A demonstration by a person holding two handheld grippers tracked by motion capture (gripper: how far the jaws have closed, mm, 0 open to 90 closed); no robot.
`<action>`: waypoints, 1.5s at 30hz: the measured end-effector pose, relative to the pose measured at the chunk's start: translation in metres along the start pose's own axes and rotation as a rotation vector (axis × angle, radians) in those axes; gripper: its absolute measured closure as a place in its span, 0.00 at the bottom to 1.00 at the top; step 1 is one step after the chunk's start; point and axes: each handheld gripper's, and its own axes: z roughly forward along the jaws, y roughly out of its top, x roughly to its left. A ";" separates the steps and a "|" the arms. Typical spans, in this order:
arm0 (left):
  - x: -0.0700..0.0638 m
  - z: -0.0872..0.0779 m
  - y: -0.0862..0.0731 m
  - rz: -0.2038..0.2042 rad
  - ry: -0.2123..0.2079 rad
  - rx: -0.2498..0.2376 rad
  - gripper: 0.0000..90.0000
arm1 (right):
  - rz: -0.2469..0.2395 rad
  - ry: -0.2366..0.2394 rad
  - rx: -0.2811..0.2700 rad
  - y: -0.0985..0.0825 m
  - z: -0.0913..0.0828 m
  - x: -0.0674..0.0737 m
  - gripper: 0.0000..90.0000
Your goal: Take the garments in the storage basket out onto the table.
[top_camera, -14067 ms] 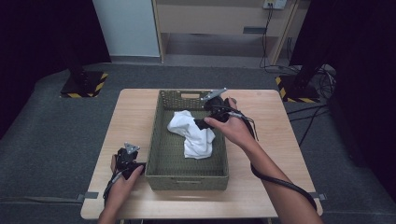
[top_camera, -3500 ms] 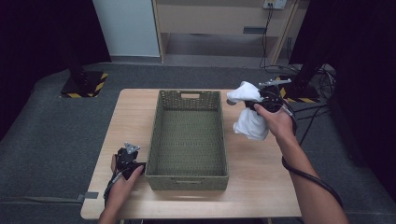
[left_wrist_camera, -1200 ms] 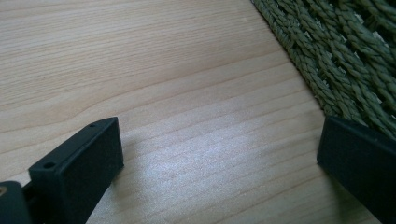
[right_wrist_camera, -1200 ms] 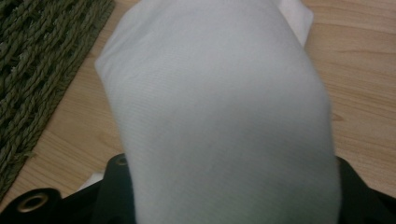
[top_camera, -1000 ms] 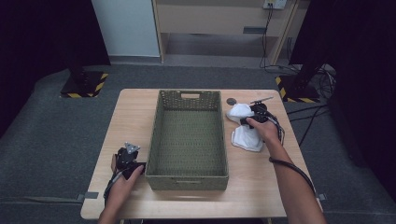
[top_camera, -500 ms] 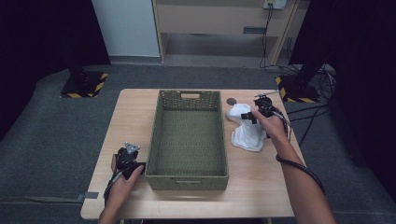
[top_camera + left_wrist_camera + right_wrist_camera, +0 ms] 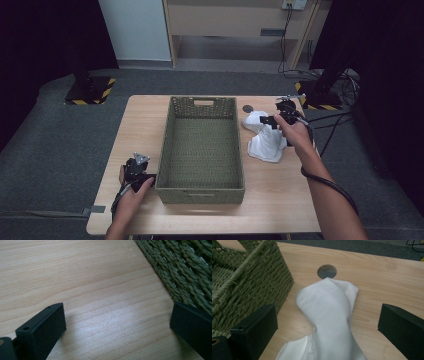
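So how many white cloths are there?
1. The white cloth lies crumpled on the table, right of the green basket, between the open jaws of the right tool. The basket looks empty.

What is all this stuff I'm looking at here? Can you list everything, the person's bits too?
Table: one, light wood, centre of the room.
Basket: one, green woven, empty, mid-table.
Cloth: one, white, crumpled on the table right of the basket.
Round hole: one, grey, in the tabletop behind the cloth.
Stand bases: two, black with yellow stripes, on the floor.
Left claw: one, black, open, beside the basket's near left corner.
Right claw: one, black, open around the cloth.
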 end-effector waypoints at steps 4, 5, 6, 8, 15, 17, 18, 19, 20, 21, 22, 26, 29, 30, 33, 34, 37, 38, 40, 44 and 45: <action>0.000 0.000 0.000 0.000 0.000 0.000 0.00 | -0.004 -0.007 -0.026 0.004 -0.008 0.000 0.03; 0.000 0.000 0.000 0.000 0.000 0.000 0.00 | -0.002 -0.006 -0.030 0.005 -0.009 0.000 0.03; 0.000 0.000 0.000 0.000 0.000 0.000 0.00 | -0.003 -0.006 -0.035 0.005 -0.010 0.001 0.03; 0.000 0.000 0.000 0.000 0.000 0.000 0.00 | 0.002 0.000 -0.045 0.006 -0.011 0.002 0.03; 0.000 0.000 0.000 0.000 0.000 0.000 0.00 | -0.028 0.019 -0.058 0.007 -0.017 0.010 0.03; 0.000 0.000 0.000 0.000 0.000 0.000 0.00 | -0.033 0.013 -0.071 0.007 -0.020 0.012 0.03; 0.000 0.000 0.000 0.000 0.000 0.000 0.00 | -0.040 0.014 -0.077 0.007 -0.022 0.013 0.03; 0.000 0.000 0.000 0.000 0.000 0.000 0.00 | -0.047 0.015 -0.085 0.007 -0.024 0.013 0.03; 0.000 0.000 0.000 0.000 0.000 0.000 0.00 | -0.050 0.014 -0.090 0.006 -0.026 0.014 0.03; 0.000 0.000 0.000 0.000 0.000 0.000 0.00 | -0.051 0.014 -0.093 0.006 -0.028 0.014 0.03; 0.000 0.000 0.000 0.000 0.000 0.000 0.00 | -0.052 0.016 -0.100 0.005 -0.030 0.014 0.03; 0.000 0.000 0.000 0.000 0.000 0.000 0.00 | -0.063 0.028 -0.124 0.002 -0.039 0.016 0.03; 0.000 0.000 0.000 0.000 0.000 0.000 0.00 | -0.070 0.033 -0.137 -0.002 -0.043 0.016 0.03; 0.000 0.000 0.000 0.000 0.000 0.000 0.00 | -0.066 0.034 -0.140 -0.003 -0.044 0.017 0.03; 0.000 0.000 0.000 -0.001 0.000 0.000 0.00 | -0.073 0.047 -0.147 -0.009 -0.047 0.019 0.03; 0.000 0.000 0.000 0.000 0.000 0.000 0.00 | -0.077 0.049 -0.152 -0.011 -0.048 0.021 0.03; 0.000 0.000 0.000 0.000 0.000 0.000 0.00 | -0.099 0.052 -0.150 -0.019 -0.049 0.024 0.03; 0.000 0.000 0.000 0.000 0.000 0.000 0.00 | -0.104 0.056 -0.147 -0.021 -0.049 0.025 0.03; 0.000 0.000 0.000 0.000 0.000 0.000 0.00 | -0.115 0.060 -0.149 -0.027 -0.050 0.026 0.03; 0.000 0.000 0.000 0.000 0.000 0.000 0.00 | -0.127 0.074 -0.159 -0.038 -0.055 0.030 0.03; 0.000 0.000 0.000 0.000 0.000 0.000 0.00 | -0.130 0.076 -0.163 -0.041 -0.057 0.031 0.03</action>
